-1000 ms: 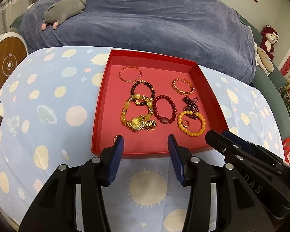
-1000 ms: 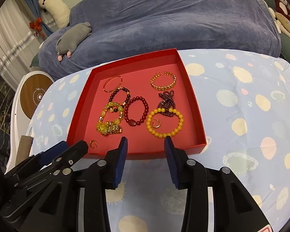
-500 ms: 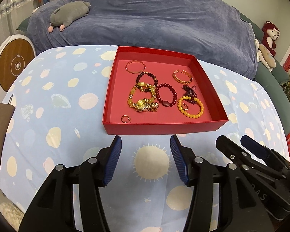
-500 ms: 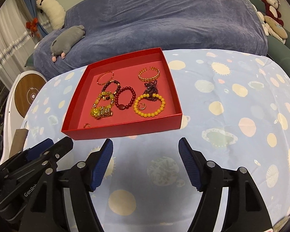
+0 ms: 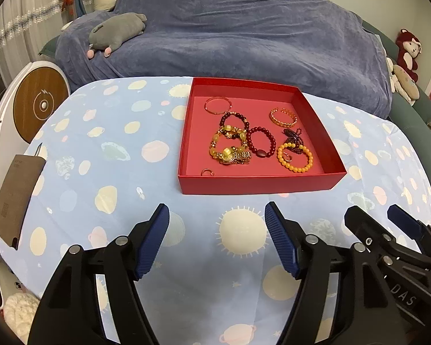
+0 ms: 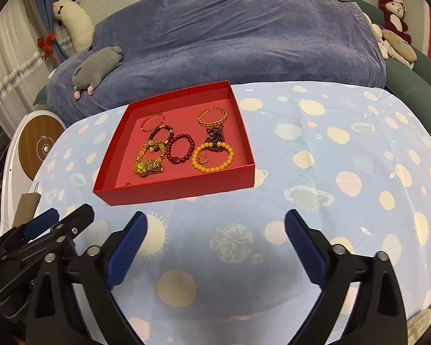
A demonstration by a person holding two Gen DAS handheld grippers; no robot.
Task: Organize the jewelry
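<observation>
Both grippers hang empty above the table's near edge, left gripper [image 5: 217,224] and right gripper [image 6: 214,230] jaws spread wide; jewelry sits gathered in the red box [image 5: 258,184], likely finished.

The left gripper [image 5: 217,220] points toward twelve o'clock, its blue-padded jaws spread wide and holding nothing. The right gripper [image 6: 215,227] sits just beside it at three o'clock, also aimed forward, jaws spread even wider and holding nothing.
</observation>
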